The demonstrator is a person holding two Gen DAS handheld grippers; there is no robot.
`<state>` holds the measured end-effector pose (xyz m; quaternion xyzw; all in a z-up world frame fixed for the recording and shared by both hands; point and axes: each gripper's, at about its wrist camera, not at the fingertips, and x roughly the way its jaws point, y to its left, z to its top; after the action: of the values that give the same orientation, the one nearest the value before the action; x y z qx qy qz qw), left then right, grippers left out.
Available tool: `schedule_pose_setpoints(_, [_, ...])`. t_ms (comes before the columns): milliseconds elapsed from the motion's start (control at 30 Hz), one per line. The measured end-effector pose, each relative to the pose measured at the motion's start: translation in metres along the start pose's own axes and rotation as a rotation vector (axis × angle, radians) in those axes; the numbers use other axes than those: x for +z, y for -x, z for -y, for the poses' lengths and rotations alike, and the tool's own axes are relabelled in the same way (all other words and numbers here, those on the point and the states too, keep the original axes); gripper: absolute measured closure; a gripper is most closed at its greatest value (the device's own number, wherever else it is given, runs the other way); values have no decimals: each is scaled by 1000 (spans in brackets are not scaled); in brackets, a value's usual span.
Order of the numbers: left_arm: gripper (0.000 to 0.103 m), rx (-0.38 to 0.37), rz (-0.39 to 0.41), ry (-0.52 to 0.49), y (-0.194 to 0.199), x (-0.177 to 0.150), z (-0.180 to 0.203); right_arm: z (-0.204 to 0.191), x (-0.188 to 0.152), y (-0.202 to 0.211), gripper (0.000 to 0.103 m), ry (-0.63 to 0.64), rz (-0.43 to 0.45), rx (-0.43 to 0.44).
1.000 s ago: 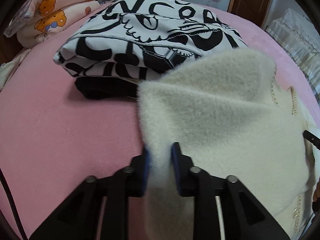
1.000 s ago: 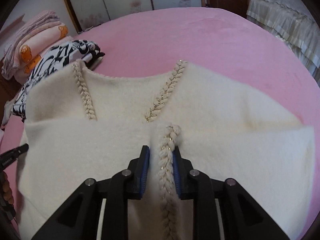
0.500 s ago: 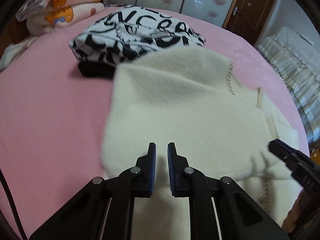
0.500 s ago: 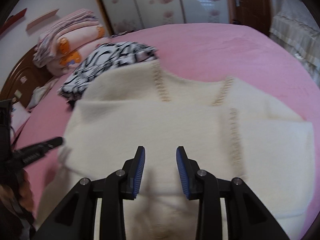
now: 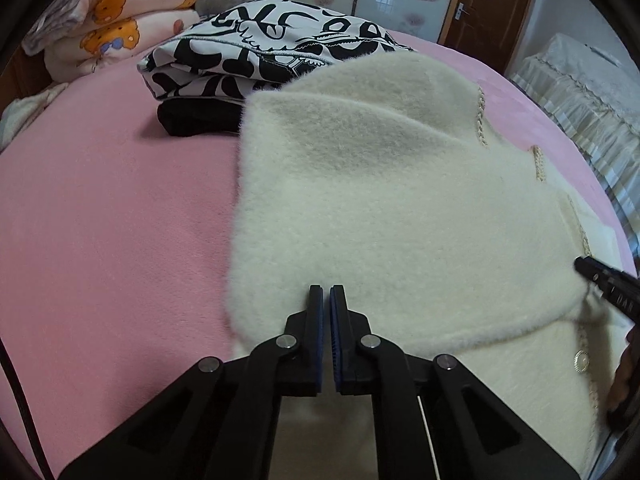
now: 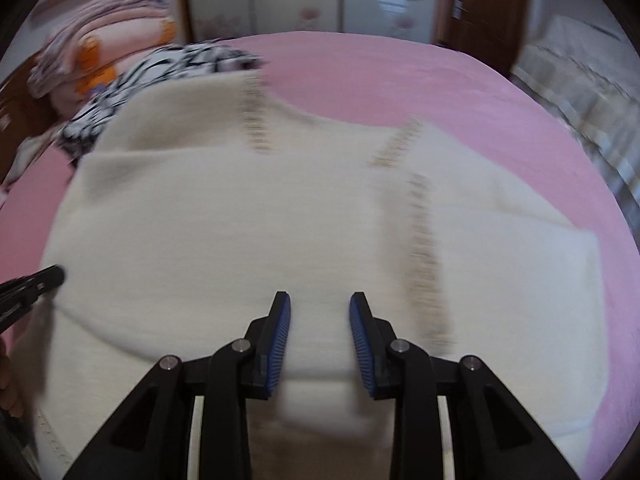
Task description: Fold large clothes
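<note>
The cream fuzzy cardigan point(image 5: 400, 208) lies spread on the pink bed point(image 5: 112, 220), its far corner touching the folded black-and-white printed garment point(image 5: 260, 48). A second ago the left claw point(image 5: 326, 328) held a fold of the cardigan's fuzzy sleeve between its pads; now that sleeve lies flat across the body of the cardigan, and the claw has let go and closed fully on nothing, its blue pads nearly touching just above the fabric. The right claw point(image 6: 320, 320), which a second ago straddled the braided front trim point(image 6: 424, 256), now hovers to the left of that trim, jaws partly open and empty. The right wrist view is blurred, so finer detail there is unclear. This suggests the sleeve fold-in on this side is done, and both claws are free for the next fold, probably a crosswise one of the body.
</note>
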<state>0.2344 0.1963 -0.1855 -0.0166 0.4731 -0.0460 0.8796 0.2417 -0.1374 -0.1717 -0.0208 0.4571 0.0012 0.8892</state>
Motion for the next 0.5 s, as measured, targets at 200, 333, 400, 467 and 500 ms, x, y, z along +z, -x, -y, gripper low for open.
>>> schedule_pose_setpoints(200, [99, 29, -3, -9, -3, 1, 1, 34, -5, 4, 92, -51, -7, 3])
schedule_pose_setpoints(333, [99, 37, -10, -8, -3, 2, 2, 28, -5, 3, 89, -65, -3, -28])
schedule_pose_setpoints(400, [99, 36, -15, -11, -2, 2, 2, 30, -6, 3, 89, -93, -4, -17])
schedule_pose_setpoints(467, [99, 34, -24, -13, -1, 3, 1, 34, -5, 3, 89, -121, -9, 7])
schedule_pose_setpoints(500, [99, 32, -30, -12, -1, 3, 1, 34, -4, 4, 89, -130, -12, 15])
